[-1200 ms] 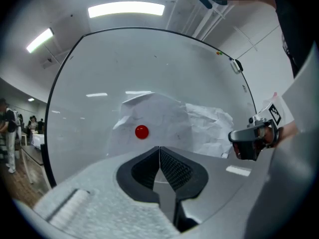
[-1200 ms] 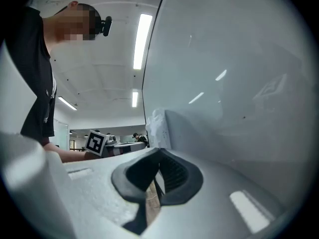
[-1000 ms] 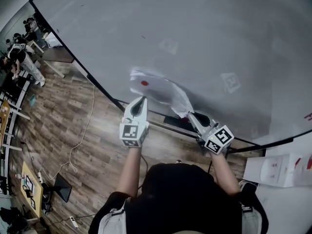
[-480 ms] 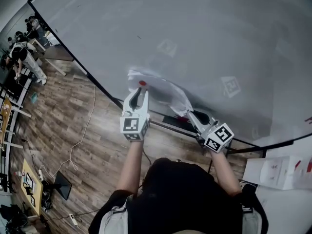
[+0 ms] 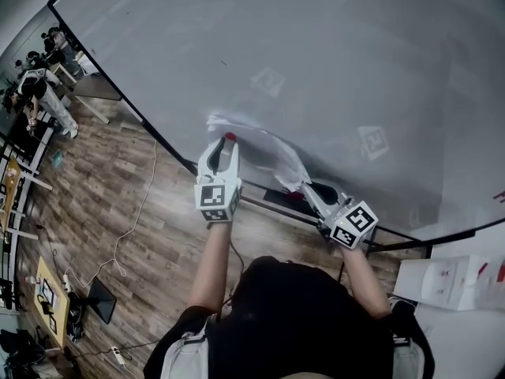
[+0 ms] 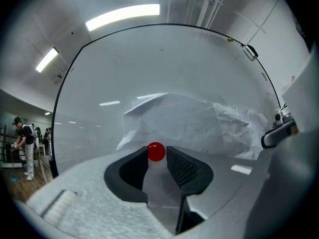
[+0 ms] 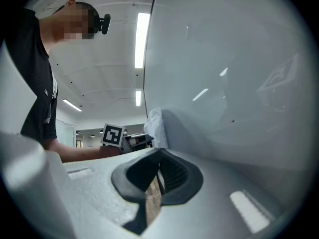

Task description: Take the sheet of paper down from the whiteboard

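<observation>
Crumpled sheet of paper (image 5: 264,150) sits low on the whiteboard (image 5: 316,54), pinned at its left by a red magnet (image 6: 156,151). My right tool (image 5: 306,188) looks clamped on the right corner. The left tool (image 5: 224,145) jaws have just been opening, magnet between the tips, not pinched. The paper looks light, floppy and easy to tear, so I'd hold the corners.

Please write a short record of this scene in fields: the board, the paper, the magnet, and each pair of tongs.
whiteboard: large, mostly bare
paper: white, crumpled, against the whiteboard
magnet: red, round, on the paper's left part
left tongs: jaws have just been opening; now open, magnet between the tips, not pressed
right tongs: jaws together, apparently on the paper's lower right corner
</observation>
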The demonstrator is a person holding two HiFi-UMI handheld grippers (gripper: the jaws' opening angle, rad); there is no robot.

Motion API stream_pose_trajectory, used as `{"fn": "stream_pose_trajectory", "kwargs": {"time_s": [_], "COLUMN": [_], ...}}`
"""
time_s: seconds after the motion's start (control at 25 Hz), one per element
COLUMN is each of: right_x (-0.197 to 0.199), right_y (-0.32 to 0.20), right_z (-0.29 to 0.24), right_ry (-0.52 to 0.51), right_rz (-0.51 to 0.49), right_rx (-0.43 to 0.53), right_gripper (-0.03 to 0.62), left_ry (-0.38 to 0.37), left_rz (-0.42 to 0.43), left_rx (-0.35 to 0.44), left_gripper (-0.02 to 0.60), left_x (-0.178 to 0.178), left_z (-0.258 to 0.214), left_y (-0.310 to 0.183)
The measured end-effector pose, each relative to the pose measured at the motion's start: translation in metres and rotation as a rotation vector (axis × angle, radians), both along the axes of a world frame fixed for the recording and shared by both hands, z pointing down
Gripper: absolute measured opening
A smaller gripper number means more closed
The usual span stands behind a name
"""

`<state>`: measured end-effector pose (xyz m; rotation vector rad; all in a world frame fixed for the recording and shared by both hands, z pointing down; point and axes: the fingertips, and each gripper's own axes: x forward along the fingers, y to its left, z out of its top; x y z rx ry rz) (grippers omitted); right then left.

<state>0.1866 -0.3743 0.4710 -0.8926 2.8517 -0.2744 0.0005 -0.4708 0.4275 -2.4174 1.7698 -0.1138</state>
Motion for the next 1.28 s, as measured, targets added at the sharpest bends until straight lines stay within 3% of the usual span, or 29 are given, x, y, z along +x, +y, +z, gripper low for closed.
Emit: {"fn": "stream_pose_trajectory", "kwargs": {"time_s": [0.28, 1.28], "right_x": [0.002, 0.003], "right_y": [-0.003, -0.011], "right_z": [0.002, 0.001], "right_ry": [0.000, 0.014], "right_rz": [-0.004, 0.017], "right_rx": [-0.004, -0.024], "right_gripper": [0.003, 0.003], "left_ry": [-0.014, 0.004], "left_rz": [0.000, 0.039], "left_rx": [-0.008, -0.008], "left_gripper": [0.130, 0.129], "left_x": [-0.001, 0.005], "left_z": [0.003, 0.010], "left_y": [-0.007, -0.008]}}
